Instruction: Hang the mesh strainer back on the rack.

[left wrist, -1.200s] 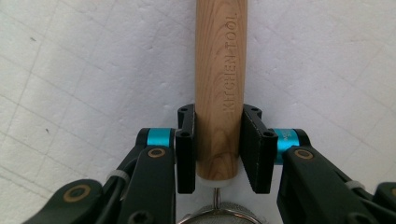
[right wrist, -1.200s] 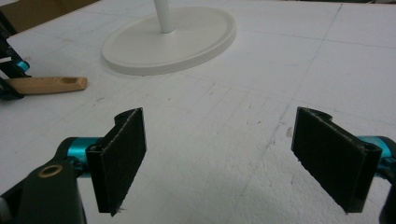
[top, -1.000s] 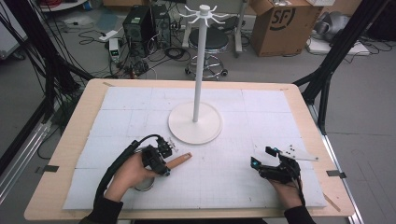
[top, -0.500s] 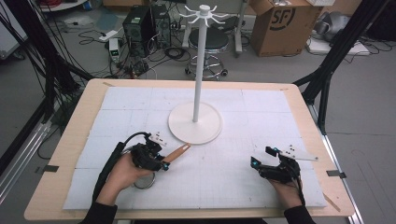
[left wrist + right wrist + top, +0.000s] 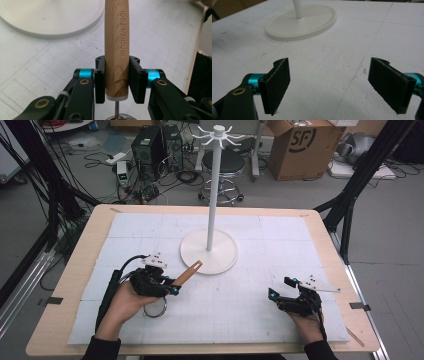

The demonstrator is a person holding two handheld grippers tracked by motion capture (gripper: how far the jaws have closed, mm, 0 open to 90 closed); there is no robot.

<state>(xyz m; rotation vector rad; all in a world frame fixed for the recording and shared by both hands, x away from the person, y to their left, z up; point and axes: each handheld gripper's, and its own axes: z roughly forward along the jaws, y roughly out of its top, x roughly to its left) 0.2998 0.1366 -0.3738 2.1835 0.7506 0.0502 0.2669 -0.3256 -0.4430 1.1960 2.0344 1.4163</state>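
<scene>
Lower left of the high view, the wooden-handled utensil [image 5: 186, 273], clamped in the left hand-held gripper [image 5: 170, 287], has been lifted off the counter [image 5: 260, 295] and tilted toward the hook stand [image 5: 210, 251], ready for hanging; the right hand-held gripper [image 5: 280, 290] rests with jaws apart.

the wooden handle [image 5: 117, 47] runs off the top edge; its wire end stays hidden.

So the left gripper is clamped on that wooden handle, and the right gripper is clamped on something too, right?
Not quite. The left gripper does clamp the wooden handle, but the right gripper holds nothing: the right gripper view shows its jaws wide apart over bare mat.
</scene>
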